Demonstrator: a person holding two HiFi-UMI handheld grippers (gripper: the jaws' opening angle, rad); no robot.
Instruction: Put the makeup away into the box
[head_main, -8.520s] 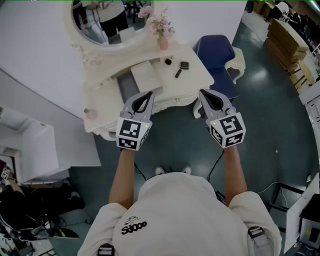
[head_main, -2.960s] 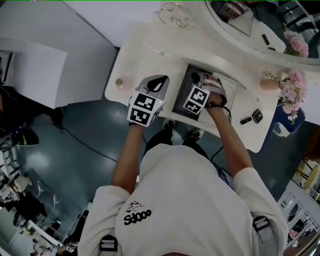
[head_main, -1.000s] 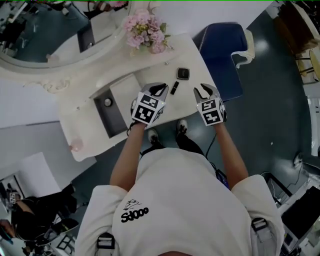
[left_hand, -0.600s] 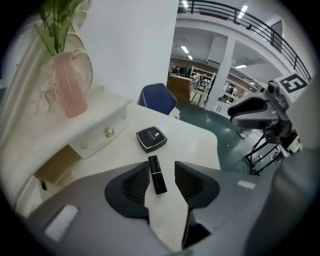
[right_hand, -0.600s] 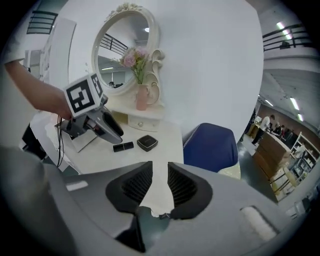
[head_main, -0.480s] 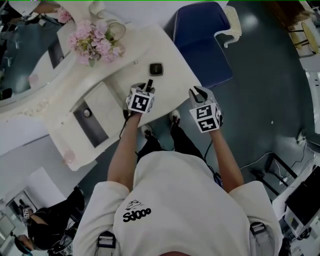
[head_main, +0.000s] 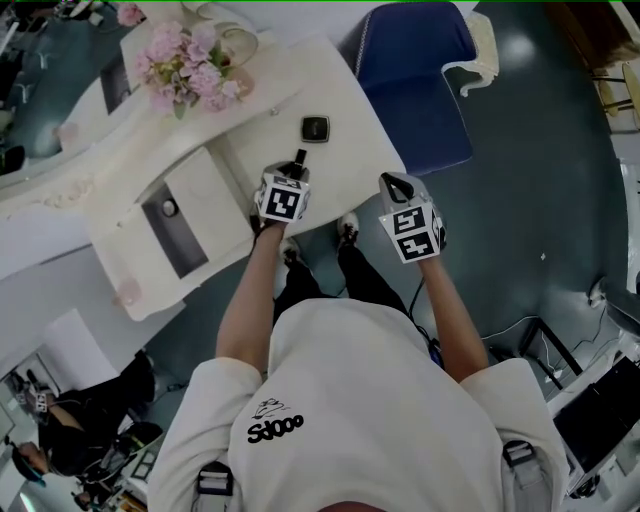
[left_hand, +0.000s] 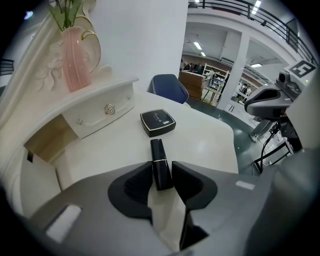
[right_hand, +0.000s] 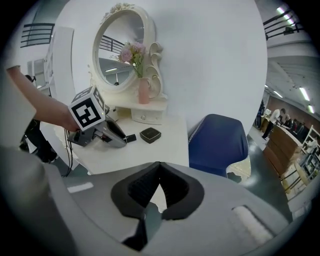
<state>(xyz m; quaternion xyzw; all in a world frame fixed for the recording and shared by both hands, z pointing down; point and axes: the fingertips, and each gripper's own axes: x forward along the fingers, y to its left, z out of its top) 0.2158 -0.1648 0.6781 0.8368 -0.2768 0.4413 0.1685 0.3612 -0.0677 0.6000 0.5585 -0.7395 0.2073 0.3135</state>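
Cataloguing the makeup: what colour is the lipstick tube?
Black lipstick tube with a thin light band; best seen in the left gripper view.

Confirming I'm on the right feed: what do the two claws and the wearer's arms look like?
The left claw and right claw are light grey shells with black ribbed pads, each carrying a white cube printed with black square markers. A thin black cable hangs from the left one. The person wears a cream short-sleeved top with black lettering; forearms are uncovered.
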